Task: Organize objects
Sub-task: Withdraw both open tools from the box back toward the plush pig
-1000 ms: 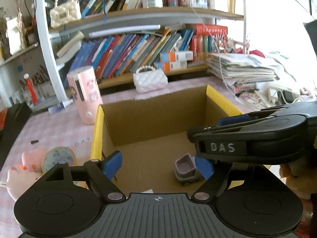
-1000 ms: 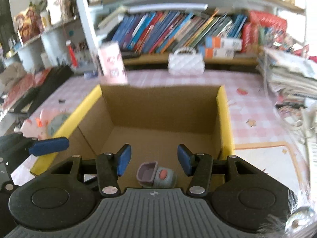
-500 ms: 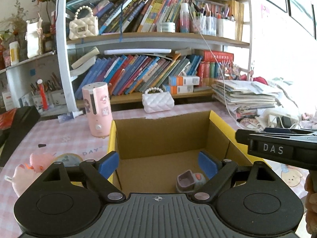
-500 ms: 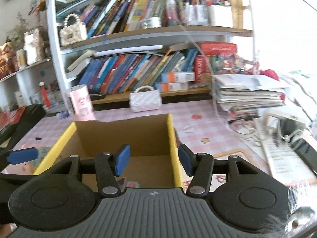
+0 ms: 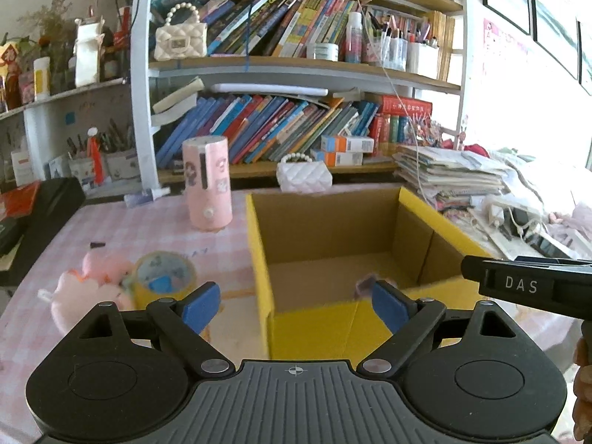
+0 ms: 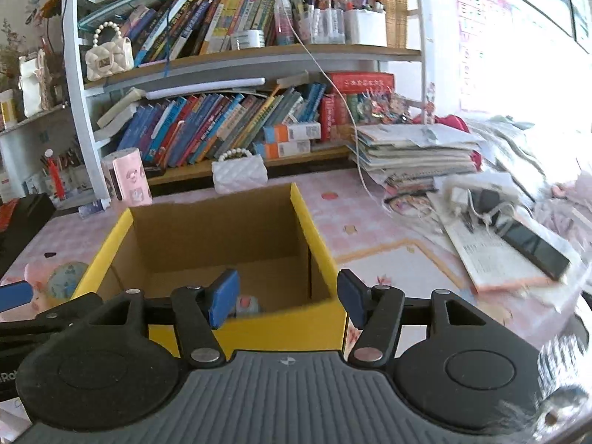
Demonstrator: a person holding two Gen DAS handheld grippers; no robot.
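Near the table's left edge, beside the yellow box (image 5: 259,259), waits the tape roll (image 5: 164,277); we swing our wide, empty left gripper (image 5: 292,301) squarely over it, right gripper (image 6: 286,298) wide, clear.

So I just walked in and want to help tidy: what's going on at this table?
A person is sorting things into a yellow cardboard box with a handheld gripper in each hand. Both the left gripper and the right gripper are open and empty, held just in front of the box. One small grey toy already lies inside. A pink plush and a round yellow tin sit on the table left of the box, not yet packed.
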